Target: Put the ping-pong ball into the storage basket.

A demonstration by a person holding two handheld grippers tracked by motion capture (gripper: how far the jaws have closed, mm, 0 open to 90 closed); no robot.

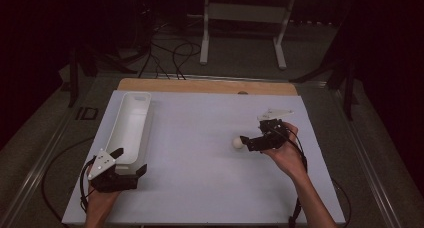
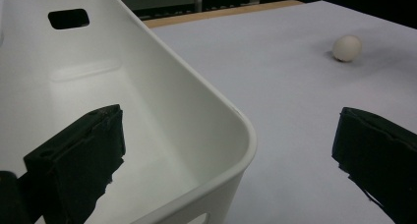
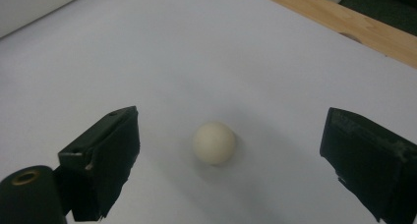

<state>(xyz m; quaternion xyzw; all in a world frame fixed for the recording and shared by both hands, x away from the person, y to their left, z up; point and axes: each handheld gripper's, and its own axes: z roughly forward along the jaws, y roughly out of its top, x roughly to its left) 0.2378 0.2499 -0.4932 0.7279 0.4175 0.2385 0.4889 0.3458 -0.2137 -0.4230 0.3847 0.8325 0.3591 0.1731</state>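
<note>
Fingers [image 3: 101, 160] of the right gripper [image 1: 246, 141] are spread wide around the ball [image 3: 214, 143], not yet touching it.

The ball [image 1: 237, 143] lies on the white desk [image 1: 200, 138], toward its right edge and well apart from the bin [image 1: 129, 128] along the left edge. The left gripper [image 1: 131, 160] also has its fingers [image 2: 81, 157] spread, one inside the bin's near end and one outside, straddling the wall [image 2: 216, 135] without pinching it. To do the grasp well, I judge the right gripper should ease forward until the ball sits midway between the pads, stay low to the desk, then close slowly and evenly so the round ball does not squirt out or roll away.
</note>
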